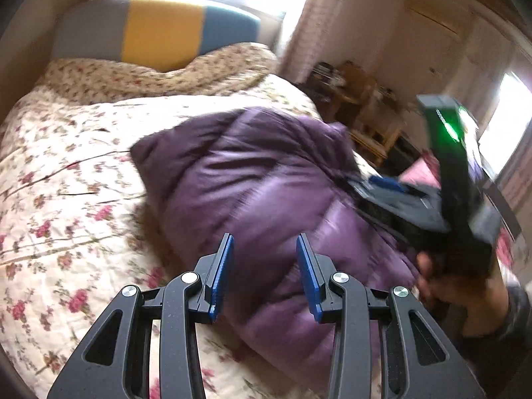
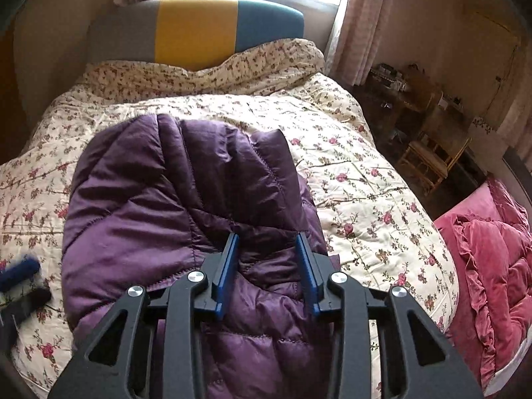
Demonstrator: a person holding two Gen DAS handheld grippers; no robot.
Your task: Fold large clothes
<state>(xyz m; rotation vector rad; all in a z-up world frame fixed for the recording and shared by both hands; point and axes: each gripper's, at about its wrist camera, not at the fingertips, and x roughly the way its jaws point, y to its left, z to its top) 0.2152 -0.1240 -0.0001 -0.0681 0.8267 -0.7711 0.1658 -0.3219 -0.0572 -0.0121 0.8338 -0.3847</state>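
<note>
Nearest the lens in the left wrist view, the left tongs (image 1: 265,242) stand part open, two blue pads with a clear gap and nothing between them; they hover above the near edge of the one purple padded jacket (image 1: 266,179). In the right wrist view the right tongs (image 2: 267,242) stand likewise part open. Jacket cloth shows through the gap, but the pads do not appear to press on it, so they seem to hold nothing.

The jacket lies in a puffed, partly folded bundle on the bed (image 2: 359,179), near the middle of its flowered quilt. From the left tongs, the right tool is at about three o'clock, blurred, with one green light (image 1: 453,129) on its upright black body and a hand (image 1: 465,292) gripping it below. From the right tongs, a blurred blue and black part of the other tool (image 2: 20,282) sits at nine o'clock.

At twelve o'clock stands one headboard (image 2: 196,30) in three bands: grey, yellow, teal. One pink ruffled quilt (image 2: 492,266) lies at three o'clock, and wooden furniture (image 2: 429,153) stands at two o'clock.
</note>
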